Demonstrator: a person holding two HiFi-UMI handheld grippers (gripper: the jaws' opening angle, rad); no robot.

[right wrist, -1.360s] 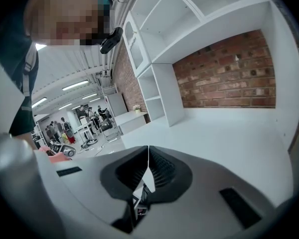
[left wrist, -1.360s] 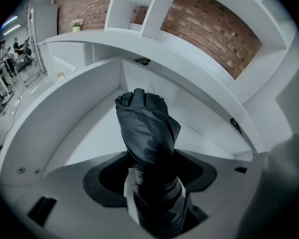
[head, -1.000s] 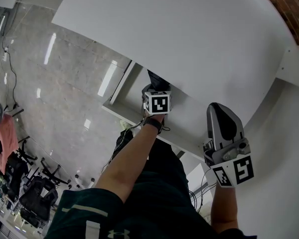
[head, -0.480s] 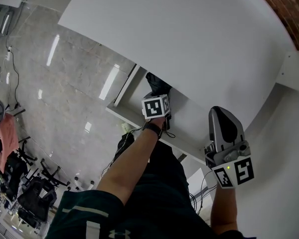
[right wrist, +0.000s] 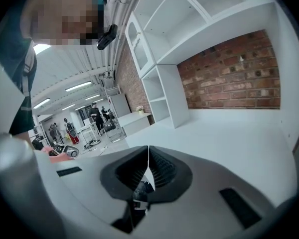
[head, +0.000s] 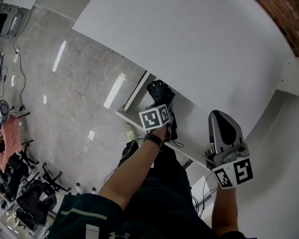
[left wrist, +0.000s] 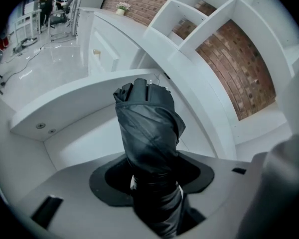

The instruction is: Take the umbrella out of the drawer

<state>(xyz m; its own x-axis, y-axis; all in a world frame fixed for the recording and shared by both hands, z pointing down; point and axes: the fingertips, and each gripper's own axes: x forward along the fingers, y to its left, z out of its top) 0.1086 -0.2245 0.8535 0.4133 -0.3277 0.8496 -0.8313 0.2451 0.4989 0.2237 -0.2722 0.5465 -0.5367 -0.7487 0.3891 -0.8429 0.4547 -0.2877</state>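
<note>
A folded black umbrella (head: 162,91) (left wrist: 149,128) stands up between the jaws of my left gripper (head: 164,105) (left wrist: 152,185). The jaws have just been closing and are now shut on it. Its lower end is hidden behind the gripper body. Gripper and umbrella hang over the open white drawer (head: 135,94) (left wrist: 82,138), which juts out from under the white countertop (head: 204,44). My right gripper (head: 223,117) (right wrist: 148,169) is shut with nothing in it, hovering over the countertop's near edge to the right of the drawer.
White shelving (left wrist: 209,19) against a brick wall (right wrist: 229,78) stands behind the countertop. The glossy grey floor (head: 74,83) lies left of the drawer, with chairs and gear (head: 20,183) at the far left. People stand far off in the room (right wrist: 72,126).
The left gripper closed on the umbrella, then rose and rolled with it, so more of the umbrella shows above the drawer. The right gripper has kept still.
</note>
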